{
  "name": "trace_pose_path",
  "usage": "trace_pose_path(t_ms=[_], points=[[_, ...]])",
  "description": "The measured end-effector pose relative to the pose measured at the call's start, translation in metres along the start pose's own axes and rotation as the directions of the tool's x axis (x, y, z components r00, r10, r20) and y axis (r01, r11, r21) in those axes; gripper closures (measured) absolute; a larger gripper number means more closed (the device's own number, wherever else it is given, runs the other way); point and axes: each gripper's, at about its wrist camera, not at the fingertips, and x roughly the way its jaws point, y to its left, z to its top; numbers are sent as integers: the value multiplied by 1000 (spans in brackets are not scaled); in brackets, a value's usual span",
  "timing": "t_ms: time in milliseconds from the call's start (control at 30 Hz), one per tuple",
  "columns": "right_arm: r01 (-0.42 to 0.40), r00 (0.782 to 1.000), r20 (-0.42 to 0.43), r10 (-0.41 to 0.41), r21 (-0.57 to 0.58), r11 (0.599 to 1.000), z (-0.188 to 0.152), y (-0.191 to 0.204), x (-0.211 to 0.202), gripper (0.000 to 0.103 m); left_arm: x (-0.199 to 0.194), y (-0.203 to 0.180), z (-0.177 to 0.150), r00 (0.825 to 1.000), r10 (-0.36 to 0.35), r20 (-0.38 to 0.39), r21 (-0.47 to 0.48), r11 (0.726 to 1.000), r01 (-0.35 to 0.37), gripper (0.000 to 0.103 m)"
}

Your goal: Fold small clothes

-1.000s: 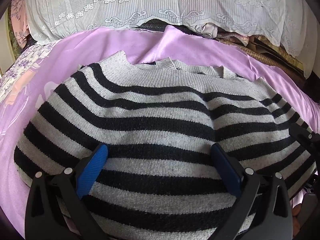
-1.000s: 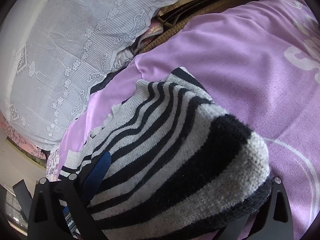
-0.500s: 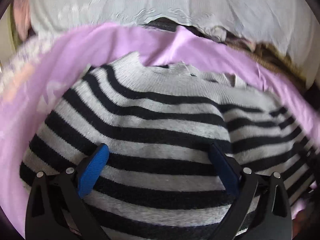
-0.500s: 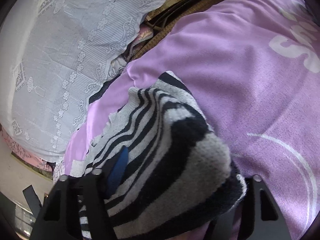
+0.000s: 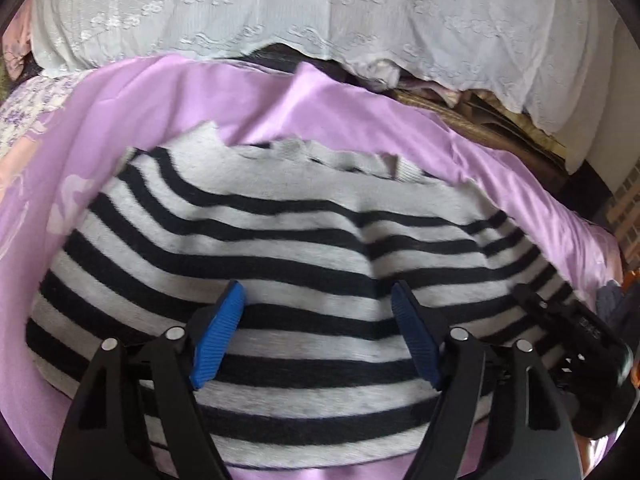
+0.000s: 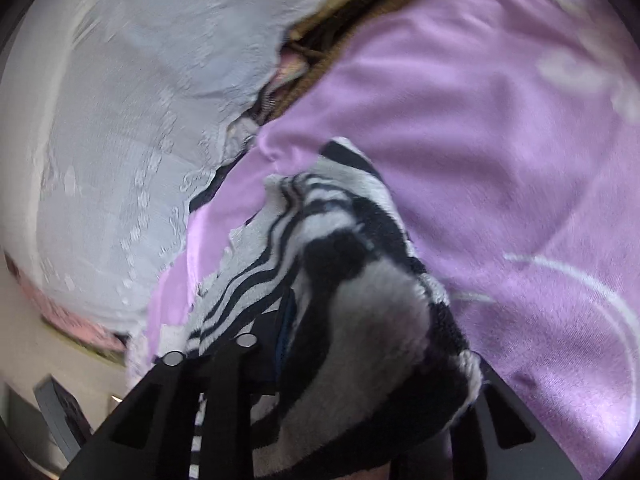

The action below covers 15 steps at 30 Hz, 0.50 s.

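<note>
Your left gripper (image 5: 316, 332) hovers low over the striped sweater (image 5: 280, 240), its blue pads (image 5: 218, 334) spread wide with nothing between them. The sweater lies flat on the purple sheet (image 5: 120, 92), its hem nearest you and its neckline ahead.

Your right gripper (image 6: 360, 360) has a bunched sweater edge draped over it; the knit hides the fingers, so I cannot tell whether they are clamped.

This looks like a side fold in progress — next, carry that edge across the body and lay it flat. Beyond the neckline, a white lace cloth (image 5: 320, 8) crowds the sheet's far edge — keep the fold short of it.
</note>
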Motion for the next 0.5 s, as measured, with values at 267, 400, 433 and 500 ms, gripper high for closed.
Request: trace_pose_path(t_ms=[267,400,433,500], points=[[-4,1000,-15,4,24,1000,4,-1,1,78,30,-62,21,998,8,-66,120,993,0,27],[-4,1000,-26,4,17,1000,4,-1,2,79,50,-73,20,992,56,-111,142,989,-40,27],[-2,1000,-27,2,3,1000,5,2,1,78,47,-73,14,994,49,-99,140,990,-34,27],[15,1000,-23,-17,-98,995,1,20,1,80,43,-72,6,995,59,-81,145,988,-47,27]])
